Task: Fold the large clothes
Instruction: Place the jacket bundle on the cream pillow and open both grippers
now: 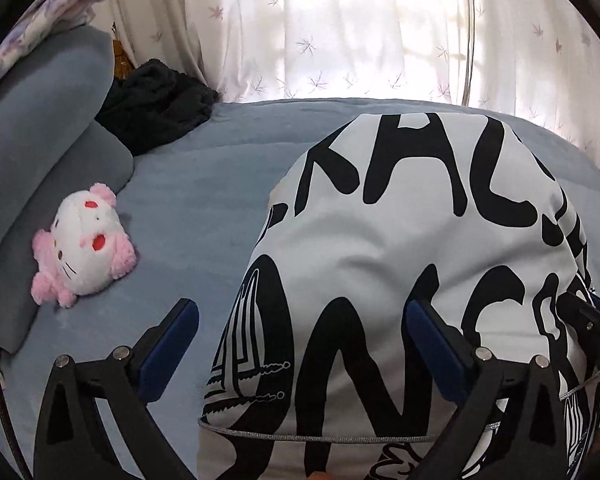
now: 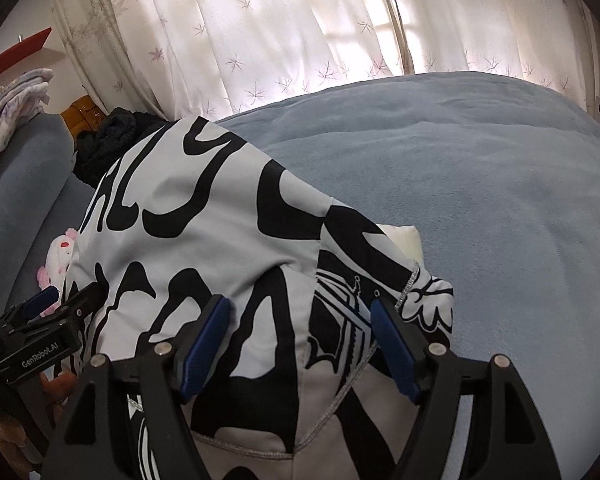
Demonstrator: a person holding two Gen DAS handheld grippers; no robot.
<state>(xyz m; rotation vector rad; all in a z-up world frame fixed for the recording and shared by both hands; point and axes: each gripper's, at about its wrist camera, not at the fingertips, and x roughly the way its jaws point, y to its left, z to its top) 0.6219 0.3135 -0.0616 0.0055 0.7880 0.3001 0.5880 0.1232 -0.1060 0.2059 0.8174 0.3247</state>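
Note:
A large white garment (image 1: 400,248) with bold black lettering and a silver-trimmed hem lies bunched on the blue bed (image 1: 188,200). My left gripper (image 1: 302,316) hovers over its near left part. Its jaws are wide open, with cloth lying below them and nothing pinched. In the right wrist view the same garment (image 2: 204,236) spreads leftwards. My right gripper (image 2: 300,312) is open above its near right corner, and the blue pads (image 2: 208,340) are not pressing the fabric. The left gripper (image 2: 66,298) shows at that view's left edge.
A pink and white plush toy (image 1: 84,248) lies left of the garment beside a grey-blue pillow (image 1: 40,140). A heap of dark clothing (image 1: 156,108) sits at the bed's far left. White leaf-print curtains (image 2: 300,32) hang behind. Bare blue bedding (image 2: 480,200) stretches to the right.

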